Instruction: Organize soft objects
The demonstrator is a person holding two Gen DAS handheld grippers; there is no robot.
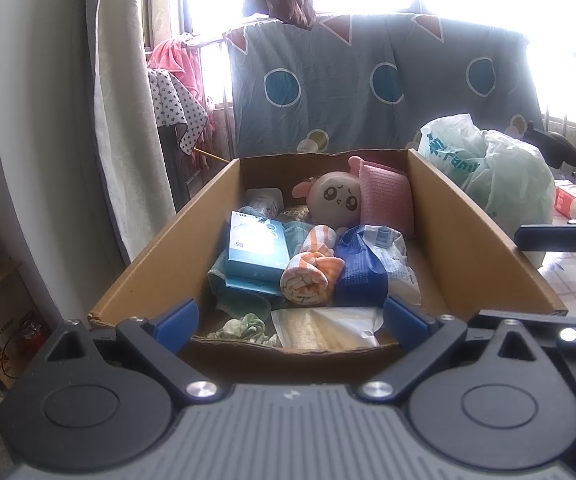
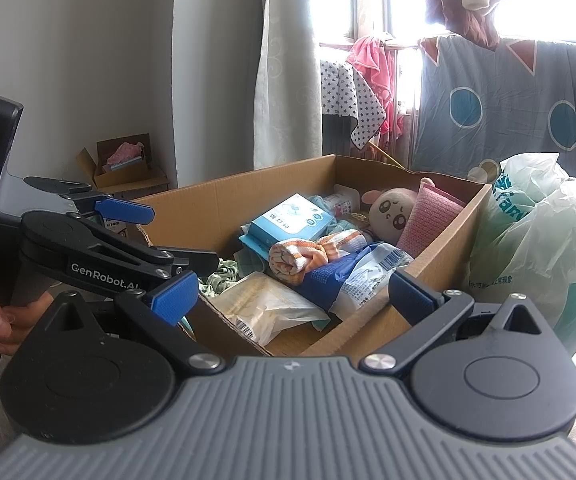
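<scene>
An open cardboard box (image 1: 467, 240) (image 2: 216, 208) holds a round plush doll (image 1: 335, 198) (image 2: 391, 210), a pink pad (image 1: 385, 200), an orange-striped rolled towel (image 1: 311, 276) (image 2: 303, 256), a light blue carton (image 1: 256, 256), a blue-and-white packet (image 1: 367, 268), a green scrunchie (image 1: 244, 326) and a clear packet (image 1: 323, 328). My left gripper (image 1: 289, 322) is open and empty just above the box's near wall. My right gripper (image 2: 293, 296) is also open and empty, above the box's near right corner. One blue finger (image 1: 547, 238) of the right gripper shows at the right edge of the left wrist view.
A pale green plastic bag (image 1: 499, 172) (image 2: 535, 240) bulges against the box's right wall. A grey patterned blanket (image 1: 367, 92) hangs behind it, with a curtain (image 1: 128, 140) at left. A small open carton (image 2: 128, 168) sits by the far wall. A hand (image 2: 4, 320) holds the left gripper.
</scene>
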